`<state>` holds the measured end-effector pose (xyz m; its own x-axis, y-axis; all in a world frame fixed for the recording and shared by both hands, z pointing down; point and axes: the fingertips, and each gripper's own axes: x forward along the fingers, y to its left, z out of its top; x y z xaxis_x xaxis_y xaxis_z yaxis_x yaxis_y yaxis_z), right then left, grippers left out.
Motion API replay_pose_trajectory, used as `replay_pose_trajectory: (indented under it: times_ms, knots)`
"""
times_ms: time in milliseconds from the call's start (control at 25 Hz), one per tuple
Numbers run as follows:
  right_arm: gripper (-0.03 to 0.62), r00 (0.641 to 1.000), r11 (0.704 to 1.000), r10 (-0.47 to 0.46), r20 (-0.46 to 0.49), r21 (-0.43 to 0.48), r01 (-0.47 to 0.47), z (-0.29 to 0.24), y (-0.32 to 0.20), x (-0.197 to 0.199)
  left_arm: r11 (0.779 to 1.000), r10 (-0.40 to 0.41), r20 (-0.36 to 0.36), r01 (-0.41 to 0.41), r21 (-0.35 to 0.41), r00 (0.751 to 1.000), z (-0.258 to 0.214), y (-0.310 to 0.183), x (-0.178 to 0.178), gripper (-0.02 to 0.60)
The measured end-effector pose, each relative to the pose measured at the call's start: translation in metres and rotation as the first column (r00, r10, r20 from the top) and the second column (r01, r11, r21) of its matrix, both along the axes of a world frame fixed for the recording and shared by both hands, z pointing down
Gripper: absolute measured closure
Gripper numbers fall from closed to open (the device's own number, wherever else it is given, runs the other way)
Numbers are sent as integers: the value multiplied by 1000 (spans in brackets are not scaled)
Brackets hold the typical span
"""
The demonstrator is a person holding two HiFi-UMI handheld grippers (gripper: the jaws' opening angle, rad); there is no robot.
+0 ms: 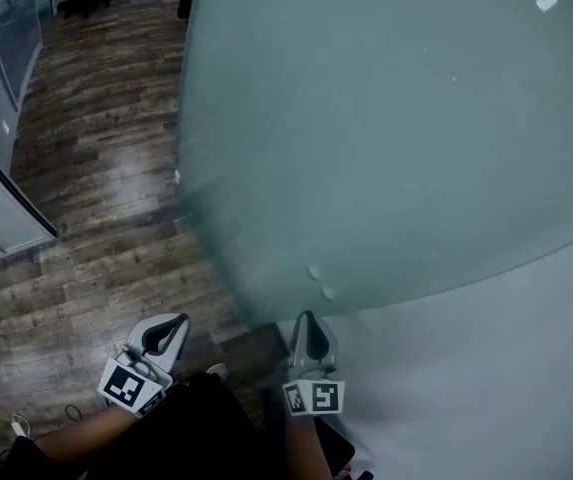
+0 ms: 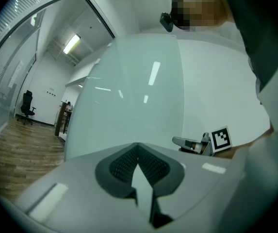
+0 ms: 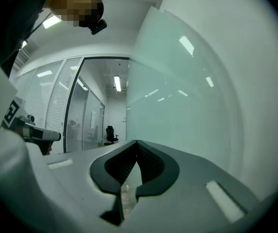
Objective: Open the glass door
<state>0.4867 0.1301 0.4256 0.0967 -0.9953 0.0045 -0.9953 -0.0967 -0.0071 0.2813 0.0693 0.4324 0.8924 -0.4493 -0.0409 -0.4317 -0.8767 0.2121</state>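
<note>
With left claw and right claw pressed together (nothing pinched), best nudge the glass door steadily by its edge.

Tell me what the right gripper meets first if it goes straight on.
Most likely the glass door: the right gripper, jaws shut, aims at the pane near its edge, though depth is unclear.

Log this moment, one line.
door: open | left gripper: shut, empty | right gripper: shut, empty
</note>
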Motion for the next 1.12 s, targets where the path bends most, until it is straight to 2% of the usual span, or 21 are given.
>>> replay_pose_trajectory:
  times_ms: [240, 440, 520, 600, 760, 1120]
  knots:
    - [592, 989, 989, -146, -14, 14, 147, -2, -46, -75, 993, -119, -12, 119, 7, 993, 2, -20, -64, 581]
    - [592, 959, 959, -283, 14, 29, 282, 2, -70, -128, 977, -206, -58, 208, 33, 977, -3, -35, -93, 581]
    - [592, 945, 945, -327, -6, 11, 327, 0, -77, -154, 965, -257, -32, 258, 42, 966, -4, -36, -108, 581]
    - [592, 929, 929, -370, -22, 7, 371, -2, -85, -180, 956, -289, -7, 289, 44, 957, -4, -37, -120, 581]
    - [592, 892, 891, -453, -17, 20, 453, -5, -101, -226, 943, -325, -31, 326, 60, 945, -7, -39, -143, 581]
    - [594, 806, 803, -588, -70, 72, 592, -14, -112, -314, 908, -415, 4, 413, 65, 910, 0, -36, -208, 581]
